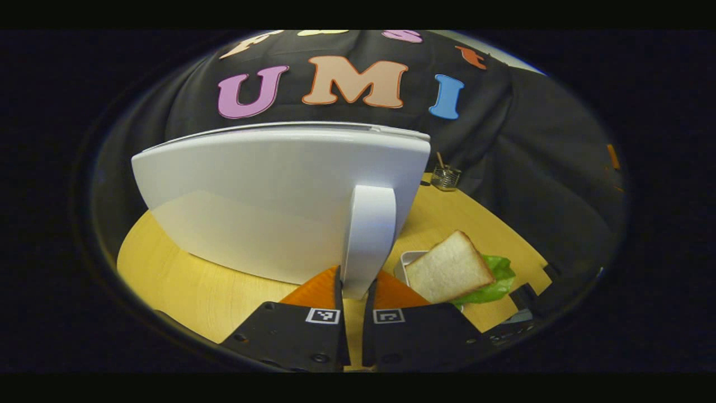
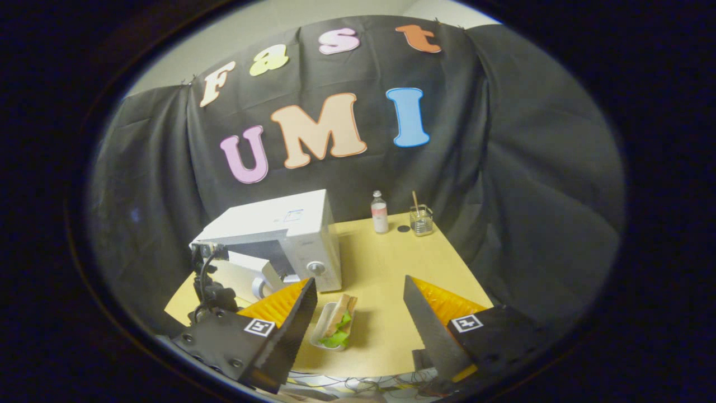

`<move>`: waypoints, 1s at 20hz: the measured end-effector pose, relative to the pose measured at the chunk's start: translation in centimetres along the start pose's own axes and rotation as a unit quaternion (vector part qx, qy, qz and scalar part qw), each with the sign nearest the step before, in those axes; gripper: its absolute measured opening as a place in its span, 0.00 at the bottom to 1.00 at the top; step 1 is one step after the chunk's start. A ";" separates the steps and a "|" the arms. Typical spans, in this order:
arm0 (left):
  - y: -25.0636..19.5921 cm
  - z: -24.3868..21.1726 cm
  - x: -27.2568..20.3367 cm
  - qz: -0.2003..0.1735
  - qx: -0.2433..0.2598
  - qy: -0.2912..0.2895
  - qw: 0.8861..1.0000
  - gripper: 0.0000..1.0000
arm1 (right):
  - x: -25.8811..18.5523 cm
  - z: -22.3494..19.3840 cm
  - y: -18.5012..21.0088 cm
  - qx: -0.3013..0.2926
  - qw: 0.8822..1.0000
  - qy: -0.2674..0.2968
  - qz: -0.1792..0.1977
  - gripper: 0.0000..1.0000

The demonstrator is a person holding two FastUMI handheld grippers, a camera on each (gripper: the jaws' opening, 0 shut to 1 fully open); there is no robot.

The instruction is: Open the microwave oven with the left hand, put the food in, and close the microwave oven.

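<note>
The white microwave (image 2: pixel 291 229) stands at the table's left, its door (image 1: pixel 268 196) swung part way out. In the left gripper view the door's white handle (image 1: pixel 369 224) runs down between my fingers, and my left gripper (image 1: pixel 356 280) is shut on its lower end. The right gripper view shows that gripper (image 2: pixel 210 291) at the door. The food is a sandwich (image 1: pixel 450 268) of white bread and lettuce in a small white dish (image 1: pixel 404 262), just right of the door. My right gripper (image 2: pixel 358 322) hangs open above and in front of the sandwich (image 2: pixel 340 322), holding nothing.
A small bottle (image 2: pixel 380 211) and a glass with a stick (image 2: pixel 420 219) stand at the back of the wooden table (image 2: pixel 386 263), right of the microwave. A dark round spot (image 2: pixel 403 228) lies between them. Cables hang at the table's front edge.
</note>
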State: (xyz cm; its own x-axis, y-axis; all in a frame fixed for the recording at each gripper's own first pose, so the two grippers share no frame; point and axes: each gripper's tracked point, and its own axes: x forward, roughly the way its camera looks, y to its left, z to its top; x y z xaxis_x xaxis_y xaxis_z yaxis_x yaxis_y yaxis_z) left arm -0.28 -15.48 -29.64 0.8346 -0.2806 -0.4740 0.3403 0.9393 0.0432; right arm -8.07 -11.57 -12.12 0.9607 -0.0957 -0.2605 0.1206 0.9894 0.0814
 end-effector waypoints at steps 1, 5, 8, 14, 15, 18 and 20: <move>0.1 -0.5 -0.7 -0.002 0.004 0.004 1.000 0.10 | -0.2 -0.2 1.0 -0.002 1.000 0.002 0.006 0.98; 0.9 -2.1 -3.2 -0.012 0.018 0.005 1.000 0.11 | -1.7 -1.7 4.5 -0.004 1.000 0.012 0.020 0.91; 1.8 -3.3 -5.0 -0.018 0.024 0.008 1.000 0.20 | -3.4 -2.8 6.4 -0.001 1.000 0.016 0.022 0.91; 4.9 -5.7 -9.0 -0.002 -0.026 0.022 0.999 0.31 | -7.4 -5.2 10.1 0.006 0.999 0.023 0.022 0.91; 5.5 -6.0 -9.8 0.003 -0.030 0.021 0.999 0.36 | -8.0 -5.5 10.6 0.007 0.999 0.024 0.022 0.98; 7.8 -6.9 -11.7 0.025 -0.049 0.019 0.998 0.69 | -9.3 -6.7 11.8 0.009 0.999 0.032 0.023 0.98; 9.4 -7.3 -13.1 0.038 -0.069 0.011 0.997 0.79 | -9.9 -7.1 12.1 0.006 0.999 0.033 0.022 0.98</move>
State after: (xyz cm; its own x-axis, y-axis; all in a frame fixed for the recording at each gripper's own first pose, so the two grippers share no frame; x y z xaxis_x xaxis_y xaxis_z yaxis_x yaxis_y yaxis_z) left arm -11.21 -1.56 -29.39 0.8451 -0.2049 -0.4939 0.2131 0.9762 -0.0404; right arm -17.92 2.09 -15.35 0.9466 -0.0446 -0.3192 0.0823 0.9910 0.1057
